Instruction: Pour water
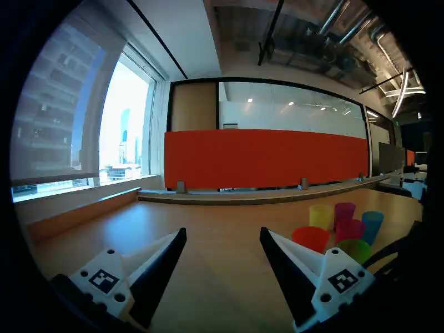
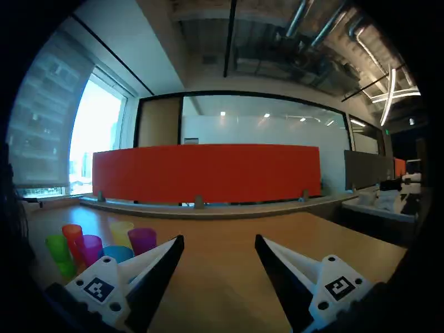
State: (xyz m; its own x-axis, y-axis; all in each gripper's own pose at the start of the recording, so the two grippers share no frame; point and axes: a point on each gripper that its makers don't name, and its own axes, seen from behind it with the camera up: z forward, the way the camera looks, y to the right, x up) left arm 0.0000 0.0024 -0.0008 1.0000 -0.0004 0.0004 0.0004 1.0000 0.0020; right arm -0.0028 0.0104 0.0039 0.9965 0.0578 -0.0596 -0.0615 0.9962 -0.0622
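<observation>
Left claw [image 1: 222,230] spread wide above bare table [image 1: 222,277], pinching nothing. Right claw [image 2: 219,237] likewise spread, empty. Open wood ahead of both, as far as the back edge under the orange screen [image 1: 266,158]. Hemmed on one side by a raised ledge [image 1: 77,213] below the window [image 1: 119,127]; on the other by the table's drop-off, at right in the right gripper view. Cups [image 1: 349,228] bunched close together between the claws, just right of the left one, just left of the right. All upright, mouths up, long axes vertical.

Left gripper view: low over tabletop [image 1: 222,238], facing red partition [image 1: 266,158], cups [image 1: 311,238] at right.
Right gripper view: same, cups at left.
Shared: partition, cups.
</observation>
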